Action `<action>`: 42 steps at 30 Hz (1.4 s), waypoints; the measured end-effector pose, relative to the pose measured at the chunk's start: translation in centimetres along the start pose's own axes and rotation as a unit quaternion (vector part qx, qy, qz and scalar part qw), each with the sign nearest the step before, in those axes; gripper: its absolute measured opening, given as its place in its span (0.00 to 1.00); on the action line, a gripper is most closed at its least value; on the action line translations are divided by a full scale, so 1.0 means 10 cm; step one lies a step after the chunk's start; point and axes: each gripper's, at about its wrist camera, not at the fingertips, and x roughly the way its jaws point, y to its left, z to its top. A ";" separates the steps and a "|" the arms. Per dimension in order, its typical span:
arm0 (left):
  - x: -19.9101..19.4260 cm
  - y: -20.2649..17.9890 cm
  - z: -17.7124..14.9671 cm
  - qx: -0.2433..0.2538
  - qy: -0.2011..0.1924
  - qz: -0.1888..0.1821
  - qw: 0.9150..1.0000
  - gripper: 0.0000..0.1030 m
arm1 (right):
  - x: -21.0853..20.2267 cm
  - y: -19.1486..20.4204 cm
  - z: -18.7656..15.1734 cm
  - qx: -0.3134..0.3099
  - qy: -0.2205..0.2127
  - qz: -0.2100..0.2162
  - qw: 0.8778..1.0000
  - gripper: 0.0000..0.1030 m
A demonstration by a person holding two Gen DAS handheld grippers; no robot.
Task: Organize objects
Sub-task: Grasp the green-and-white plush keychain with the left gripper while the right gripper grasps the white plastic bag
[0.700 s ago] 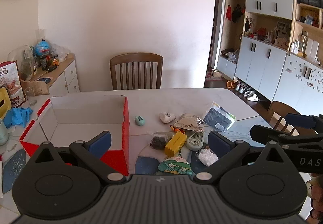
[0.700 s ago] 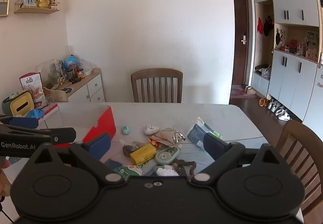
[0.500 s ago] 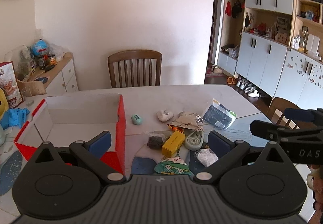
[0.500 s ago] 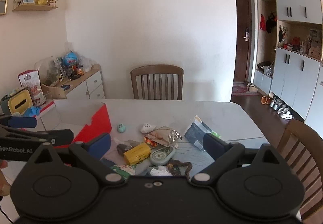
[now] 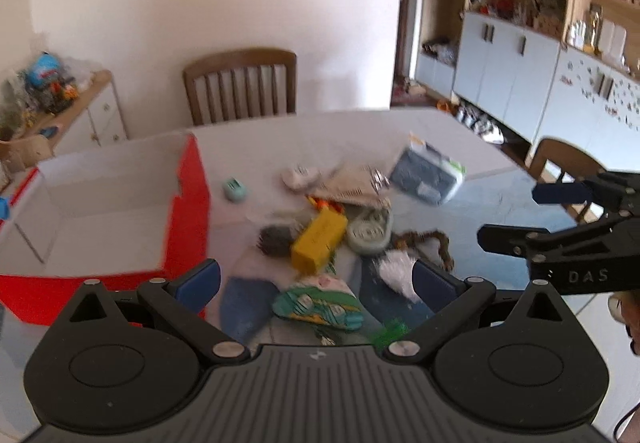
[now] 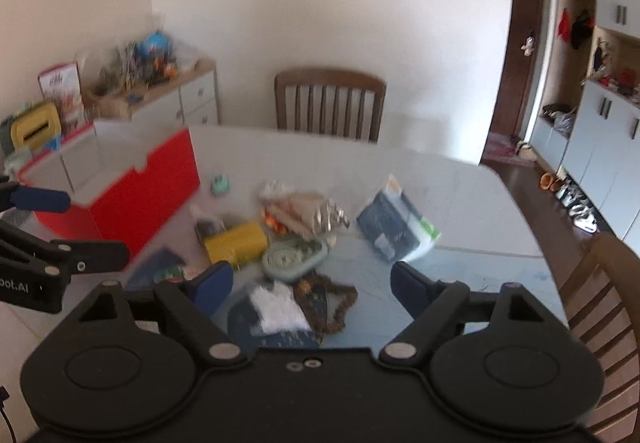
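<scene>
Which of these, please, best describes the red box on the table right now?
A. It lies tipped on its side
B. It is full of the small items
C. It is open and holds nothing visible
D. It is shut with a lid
C: the red box stands upright and open, its white inside bare in the left wrist view, while the yellow block and other items lie outside on the table.

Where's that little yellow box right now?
The yellow box lies in the middle of the pile on the table, right of the red box, touching the pale green tape dispenser on its right.

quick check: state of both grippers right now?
Left gripper: open, jaws wide, holding nothing.
Right gripper: open, holding nothing.
</scene>
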 end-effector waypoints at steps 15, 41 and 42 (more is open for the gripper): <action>0.91 0.03 -0.17 0.011 0.073 -0.003 0.997 1.00 | 0.60 -0.01 -0.18 -0.060 0.070 0.066 0.994 0.55; 1.19 0.10 -0.20 -0.005 0.111 -0.014 0.994 0.75 | 1.03 0.04 -0.11 -0.079 0.082 0.093 0.989 0.41; 1.18 0.11 -0.20 -0.006 0.111 -0.013 0.994 0.74 | 1.05 0.05 -0.12 -0.081 0.083 0.094 0.989 0.40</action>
